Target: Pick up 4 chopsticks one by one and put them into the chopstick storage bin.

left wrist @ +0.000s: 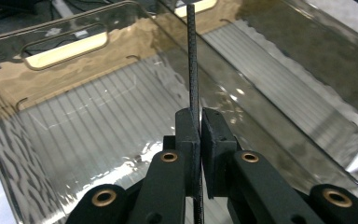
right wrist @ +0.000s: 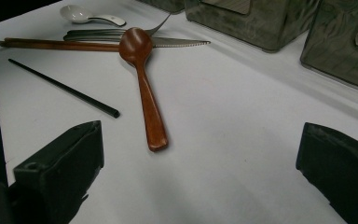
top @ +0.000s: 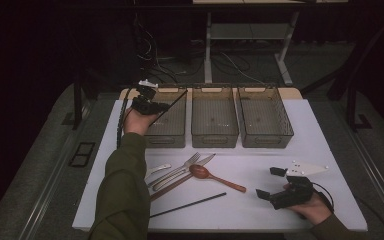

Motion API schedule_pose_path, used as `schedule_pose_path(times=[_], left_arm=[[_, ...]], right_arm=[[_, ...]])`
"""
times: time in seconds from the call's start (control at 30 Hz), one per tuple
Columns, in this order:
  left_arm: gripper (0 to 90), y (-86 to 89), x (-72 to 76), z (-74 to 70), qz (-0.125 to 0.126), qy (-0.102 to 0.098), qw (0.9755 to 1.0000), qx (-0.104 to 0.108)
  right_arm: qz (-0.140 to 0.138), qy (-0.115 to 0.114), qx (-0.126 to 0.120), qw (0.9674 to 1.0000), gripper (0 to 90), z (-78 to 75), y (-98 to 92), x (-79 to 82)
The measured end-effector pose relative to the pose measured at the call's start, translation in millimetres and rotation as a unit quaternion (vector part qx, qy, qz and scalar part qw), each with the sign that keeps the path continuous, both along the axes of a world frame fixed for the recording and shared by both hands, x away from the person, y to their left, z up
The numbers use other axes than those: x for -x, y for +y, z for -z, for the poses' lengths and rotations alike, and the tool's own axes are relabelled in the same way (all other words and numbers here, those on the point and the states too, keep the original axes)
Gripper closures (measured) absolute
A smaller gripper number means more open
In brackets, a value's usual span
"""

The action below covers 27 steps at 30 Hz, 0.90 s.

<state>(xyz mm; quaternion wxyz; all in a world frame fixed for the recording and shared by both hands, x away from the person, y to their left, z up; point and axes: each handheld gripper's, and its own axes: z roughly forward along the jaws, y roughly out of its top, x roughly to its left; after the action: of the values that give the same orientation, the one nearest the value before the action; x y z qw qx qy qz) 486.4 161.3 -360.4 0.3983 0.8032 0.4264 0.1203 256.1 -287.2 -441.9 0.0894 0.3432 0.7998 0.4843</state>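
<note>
White table [top: 305, 125], three clear bins [top: 215, 117], wooden spoon [top: 215, 178], fork [top: 177, 169], knife [right wrist: 177, 43], black chopstick [top: 190, 204]

High view overhead facing forward, gripper views close, sharing bins [top: 215, 117]

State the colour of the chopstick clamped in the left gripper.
Black chopstick, clearest in the left gripper view.

L tongs [top: 152, 106] raised, jaws clamped; R tongs [top: 272, 182] low, jaws wide.
</note>
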Motion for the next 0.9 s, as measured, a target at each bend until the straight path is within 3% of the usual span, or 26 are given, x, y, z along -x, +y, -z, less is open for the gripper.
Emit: schedule_pose_path(times=[0.17, 0.27, 0.5, 0.57, 0.67, 0.9], left_arm=[[85.4, -0.5, -10.3, 6.3, -0.020, 0.002, 0.9998, 0.000], [85.4, -3.6, -14.5, 10.9, -0.037, 0.007, 0.9992, -0.017], [84.4, -6.4, -19.8, 21.8, -0.052, 0.031, 0.9980, -0.017], [72.9, -7.8, -19.7, 23.1, -0.056, 0.025, 0.9977, -0.027], [64.7, -9.2, -19.5, 21.8, -0.051, 0.017, 0.9978, -0.037], [52.8, -9.9, -13.2, 13.2, -0.029, 0.006, 0.9994, -0.018]], right_arm=[[0.000, 0.001, -0.002, 1.0000, 0.6, 0.2, 0.1, 0.0], [0.001, -0.001, 0.000, 1.0000, 0.6, -0.1, -0.2, 0.2], [0.001, -0.001, 0.001, 1.0000, 0.6, 0.0, -0.8, 0.7], [0.001, 0.000, 0.000, 1.0000, 0.6, -0.1, -0.5, 1.1], [0.001, 0.000, 0.001, 1.0000, 0.6, -0.2, -0.5, 1.4], [0.001, 0.001, 0.000, 1.0000, 0.6, -0.2, -0.5, 1.2]])
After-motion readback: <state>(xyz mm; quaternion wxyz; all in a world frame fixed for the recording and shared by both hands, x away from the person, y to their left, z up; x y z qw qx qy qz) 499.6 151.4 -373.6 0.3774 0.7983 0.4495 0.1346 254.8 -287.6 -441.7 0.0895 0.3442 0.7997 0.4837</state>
